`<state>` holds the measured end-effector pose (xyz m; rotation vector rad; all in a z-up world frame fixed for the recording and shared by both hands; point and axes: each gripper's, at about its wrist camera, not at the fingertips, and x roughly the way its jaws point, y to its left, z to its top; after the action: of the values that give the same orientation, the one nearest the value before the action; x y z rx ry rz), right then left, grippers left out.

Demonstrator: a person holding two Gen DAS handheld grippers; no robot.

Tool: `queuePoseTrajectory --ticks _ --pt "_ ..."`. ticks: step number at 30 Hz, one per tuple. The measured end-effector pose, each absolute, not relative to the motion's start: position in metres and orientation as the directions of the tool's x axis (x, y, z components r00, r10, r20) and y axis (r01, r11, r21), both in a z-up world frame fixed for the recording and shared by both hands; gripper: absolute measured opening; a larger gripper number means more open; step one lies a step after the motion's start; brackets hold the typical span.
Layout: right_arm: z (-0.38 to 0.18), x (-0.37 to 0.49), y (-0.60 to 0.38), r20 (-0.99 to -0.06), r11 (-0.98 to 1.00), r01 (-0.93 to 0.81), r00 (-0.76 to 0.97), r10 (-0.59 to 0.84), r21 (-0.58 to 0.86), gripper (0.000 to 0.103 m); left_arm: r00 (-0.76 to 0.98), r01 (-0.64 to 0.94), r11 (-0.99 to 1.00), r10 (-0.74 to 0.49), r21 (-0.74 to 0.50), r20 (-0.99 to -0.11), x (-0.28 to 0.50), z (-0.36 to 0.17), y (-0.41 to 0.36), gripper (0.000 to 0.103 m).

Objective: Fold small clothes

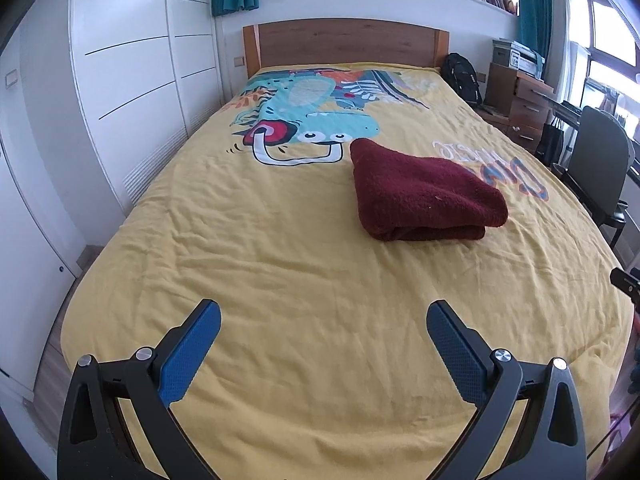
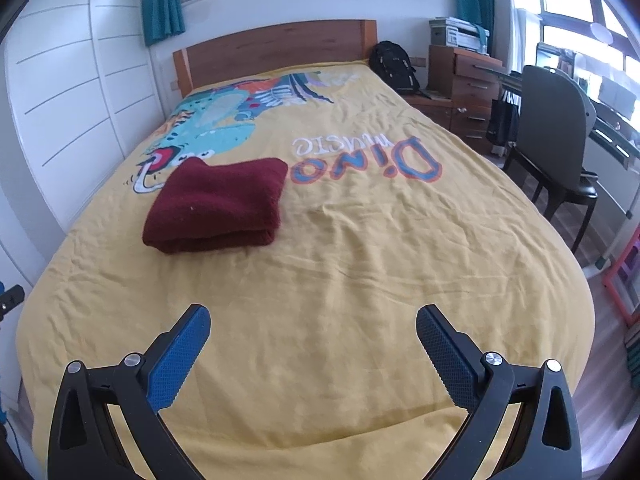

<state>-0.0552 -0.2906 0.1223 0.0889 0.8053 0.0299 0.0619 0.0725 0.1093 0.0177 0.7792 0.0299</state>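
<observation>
Maroon towel [image 1: 424, 192] lies folded at frame centre-right; left gripper [image 1: 323, 322] and right gripper [image 2: 313, 325], both released and empty, should likely withdraw without disturbing it.

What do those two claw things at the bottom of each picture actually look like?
Both look alike. The left gripper and right gripper each have two black angular arms with triangular cut-outs and round silver bolts. The fingers carry flat blue pads with a fine dotted texture. No cables, sleeves or markings show.

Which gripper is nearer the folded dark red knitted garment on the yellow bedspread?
Neither clearly. The garment lies ahead-right of the open left gripper and ahead-left of the open right gripper; both are well short of it.
</observation>
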Motion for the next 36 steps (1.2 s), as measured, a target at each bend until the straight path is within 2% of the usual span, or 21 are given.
queuePoseTrajectory --ticks 9,22,36 --pt "0.105 -0.054 -0.29 -0.737 0.997 0.01 0.673 0.054 0.083 0.103 0.725 -0.032 0.999 0.019 -0.006 -0.689 0.059 0.108 0.08 0.102" --pt "0.092 -0.05 -0.293 -0.756 0.998 0.022 0.654 0.034 0.064 0.103 0.733 -0.073 0.997 0.062 0.012 -0.678 0.062 0.103 0.081 0.102" --pt "0.088 -0.048 -0.294 -0.758 0.998 0.024 0.651 0.033 0.063 0.103 0.724 -0.059 0.998 0.051 0.011 -0.688 0.065 0.099 0.077 0.102"
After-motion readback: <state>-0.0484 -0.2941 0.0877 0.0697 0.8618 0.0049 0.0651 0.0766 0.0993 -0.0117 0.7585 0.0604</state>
